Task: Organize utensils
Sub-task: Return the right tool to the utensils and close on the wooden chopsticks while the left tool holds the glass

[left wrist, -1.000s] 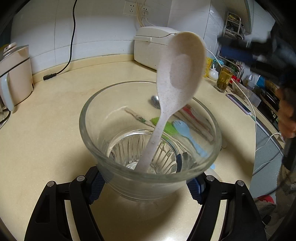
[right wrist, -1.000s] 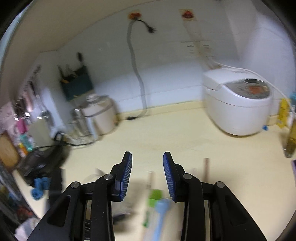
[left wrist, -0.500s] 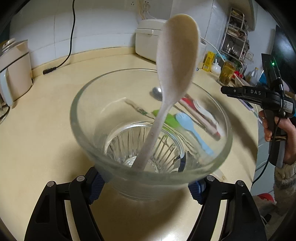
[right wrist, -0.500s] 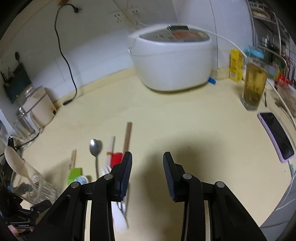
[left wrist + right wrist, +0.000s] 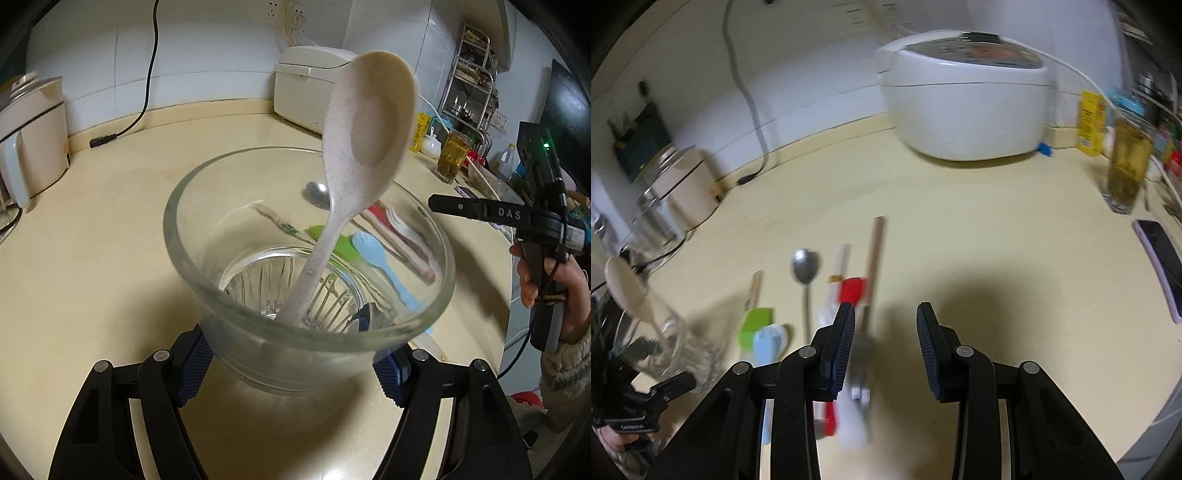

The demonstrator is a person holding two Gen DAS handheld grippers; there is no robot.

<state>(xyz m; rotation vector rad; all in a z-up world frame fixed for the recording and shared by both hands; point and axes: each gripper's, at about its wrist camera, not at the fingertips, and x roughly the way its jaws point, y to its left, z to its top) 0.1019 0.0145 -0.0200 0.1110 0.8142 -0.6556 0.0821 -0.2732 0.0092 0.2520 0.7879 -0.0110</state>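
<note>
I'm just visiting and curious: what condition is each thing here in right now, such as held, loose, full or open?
left gripper: shut on the glass cup.
glass cup: upright, gripped, one spoon inside.
speckled spoon: standing in the cup, bowl end up.
right gripper: open, empty, above the counter.
metal spoon: lying loose on the counter.
rice cooker: lid closed.
drinking glass: nearly full of yellowish liquid.

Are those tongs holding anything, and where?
Left tongs clamp the glass cup by its lower sides; right tongs hold nothing.
</note>
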